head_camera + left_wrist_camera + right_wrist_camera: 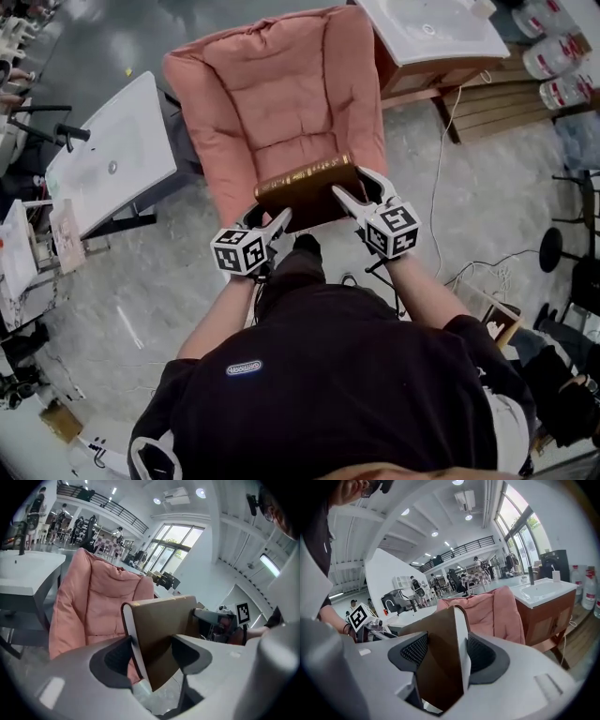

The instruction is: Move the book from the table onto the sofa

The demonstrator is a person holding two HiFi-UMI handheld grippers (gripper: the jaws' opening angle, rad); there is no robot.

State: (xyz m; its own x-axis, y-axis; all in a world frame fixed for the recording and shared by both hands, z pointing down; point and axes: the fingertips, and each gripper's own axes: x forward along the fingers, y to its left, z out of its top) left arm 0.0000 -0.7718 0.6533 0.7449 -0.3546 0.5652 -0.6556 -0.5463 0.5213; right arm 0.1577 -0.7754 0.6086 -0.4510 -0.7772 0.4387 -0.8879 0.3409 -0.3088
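Clamping the brown book (302,192) at opposite ends, the left gripper (270,223) and the right gripper (359,194) each pinch it between their jaws, holding it over the front of the pink sofa (281,94) seat.

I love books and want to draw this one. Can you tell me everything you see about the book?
The book is a closed brown hardback with pale page edges and a golden-looking strip along its far edge. It is held roughly flat over the front of the pink sofa seat. The left gripper and the right gripper each clamp one end between their jaws. I cannot tell whether it touches the cushion.
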